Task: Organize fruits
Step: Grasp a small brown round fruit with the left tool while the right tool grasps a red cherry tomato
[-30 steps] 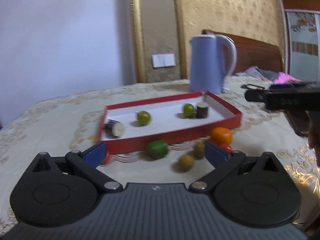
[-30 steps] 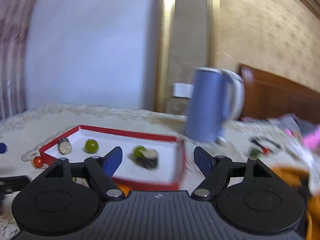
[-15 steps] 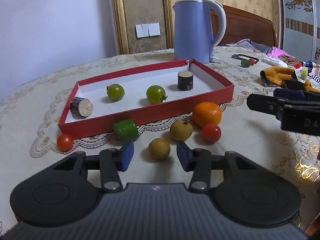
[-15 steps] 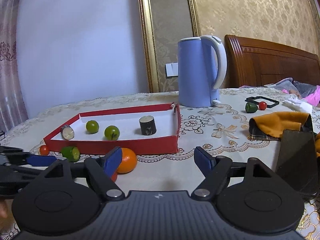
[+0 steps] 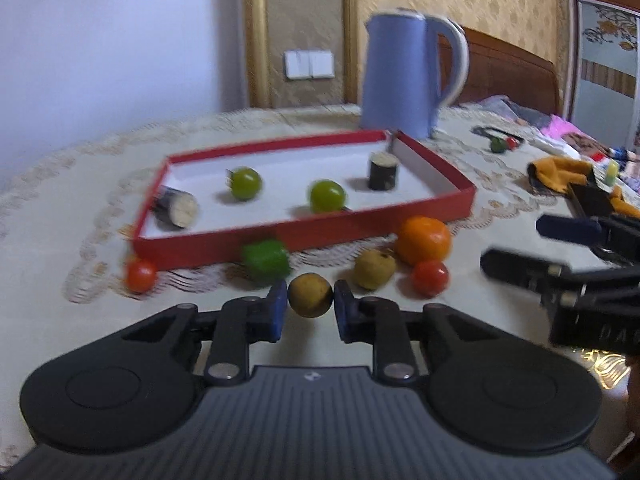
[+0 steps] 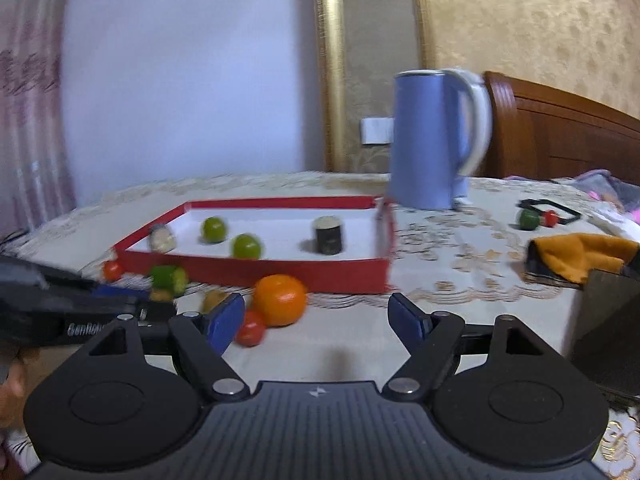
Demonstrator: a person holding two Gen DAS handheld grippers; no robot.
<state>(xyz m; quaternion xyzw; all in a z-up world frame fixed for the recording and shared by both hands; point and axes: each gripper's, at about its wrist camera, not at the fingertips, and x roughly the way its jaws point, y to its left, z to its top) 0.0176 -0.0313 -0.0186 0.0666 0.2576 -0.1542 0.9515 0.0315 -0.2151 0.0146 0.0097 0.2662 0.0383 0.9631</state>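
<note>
My left gripper [image 5: 310,312] is shut on a small yellow-brown fruit [image 5: 310,295], in front of the red tray [image 5: 360,228]. The tray holds two green fruits [image 5: 245,183] [image 5: 327,196] and two dark cylindrical pieces [image 5: 383,171] [image 5: 176,211]. On the cloth in front lie a green piece [image 5: 266,258], a second yellow-brown fruit [image 5: 374,269], an orange [image 5: 423,241] and two red tomatoes [image 5: 430,278] [image 5: 140,275]. My right gripper [image 6: 316,318] is open and empty, just right of the orange [image 6: 280,294] and a tomato [image 6: 250,333].
A blue kettle [image 5: 404,76] stands behind the tray's right corner. An orange cloth [image 6: 580,254] and a dark object [image 6: 608,320] lie at the right. A small green fruit and a red one [image 6: 536,218] sit far right. The left gripper's body [image 6: 68,312] shows at the right view's left edge.
My left gripper has closed its fingers onto the yellow-brown fruit. The right gripper has stayed open and shifted slightly; both views are blurred by motion.
</note>
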